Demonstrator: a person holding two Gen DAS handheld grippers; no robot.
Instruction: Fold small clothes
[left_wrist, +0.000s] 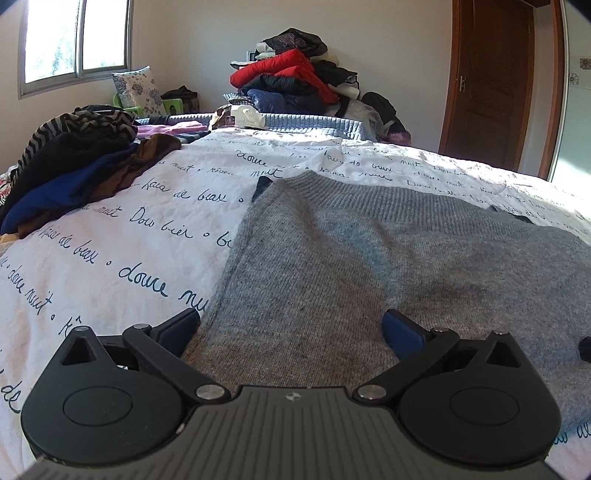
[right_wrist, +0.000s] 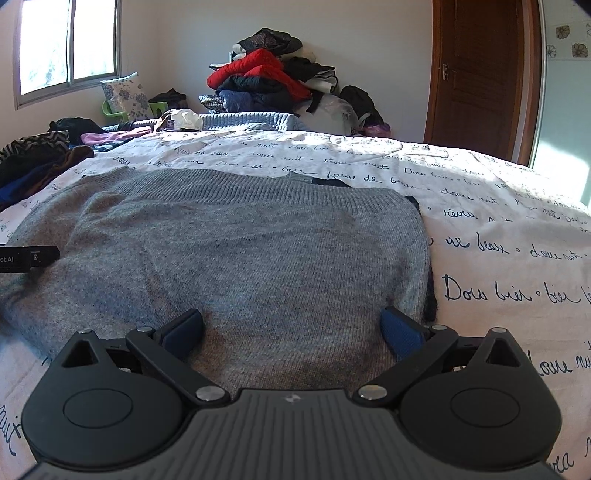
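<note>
A grey sweater (left_wrist: 369, 258) lies flat on the bed cover (left_wrist: 129, 229), its ribbed hem on the far side from both claws. A dark blue layer peeks out at its far corners and along its right edge. The left claw (left_wrist: 291, 332) is spread wide over the sweater's near left part; its left pad sits at the sweater's left edge and its right pad over the knit, nothing clamped. The right claw (right_wrist: 291, 328) is also spread wide, over the near right part, both pads above the knit and nothing pinched. In the right view the left claw shows at the far left edge. Left of the claws, a heap of dark clothes (left_wrist: 74, 166) rests on the cover. Beyond the bed, another pile (right_wrist: 266, 77) topped by a red jacket stands against the wall.
</note>
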